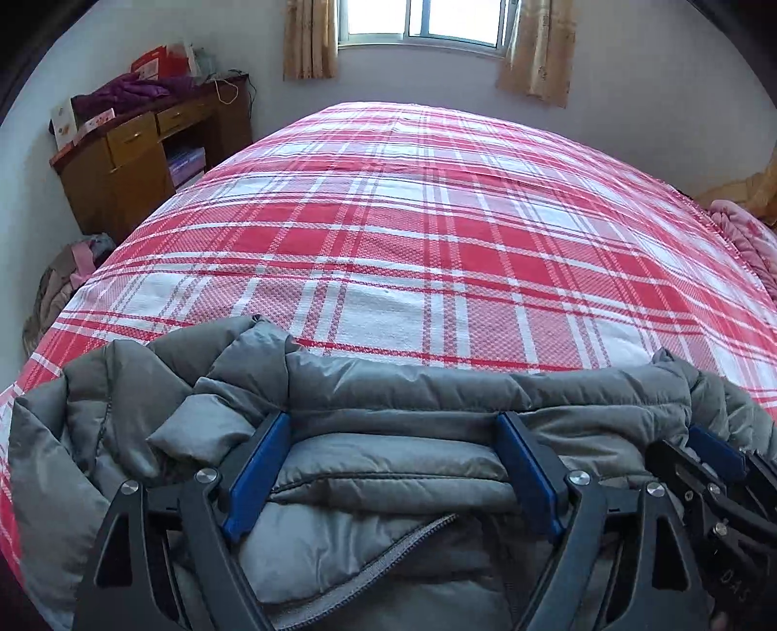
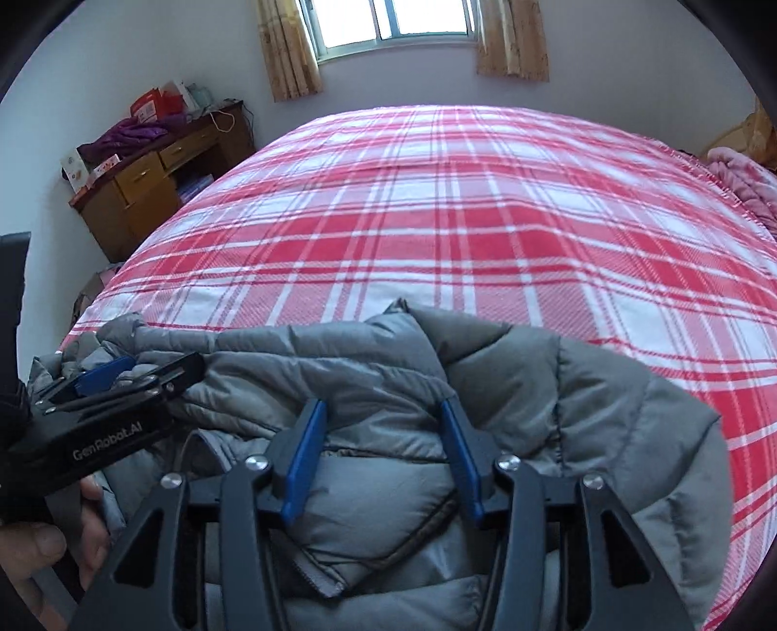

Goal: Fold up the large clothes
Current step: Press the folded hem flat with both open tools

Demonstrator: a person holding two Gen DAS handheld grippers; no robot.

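Observation:
A grey padded jacket lies bunched on the near edge of the bed, its zip showing low in the left wrist view. It also fills the lower part of the right wrist view. My left gripper is open, its blue-padded fingers spread wide over a fold of the jacket. My right gripper is open too, fingers apart over a padded fold near the collar. The right gripper shows at the right edge of the left wrist view, and the left gripper at the left of the right wrist view.
The bed has a red and white plaid cover that stretches to the far wall under a window. A wooden desk with clutter stands at the far left. Pink bedding lies at the bed's right edge. Clothes lie on the floor at left.

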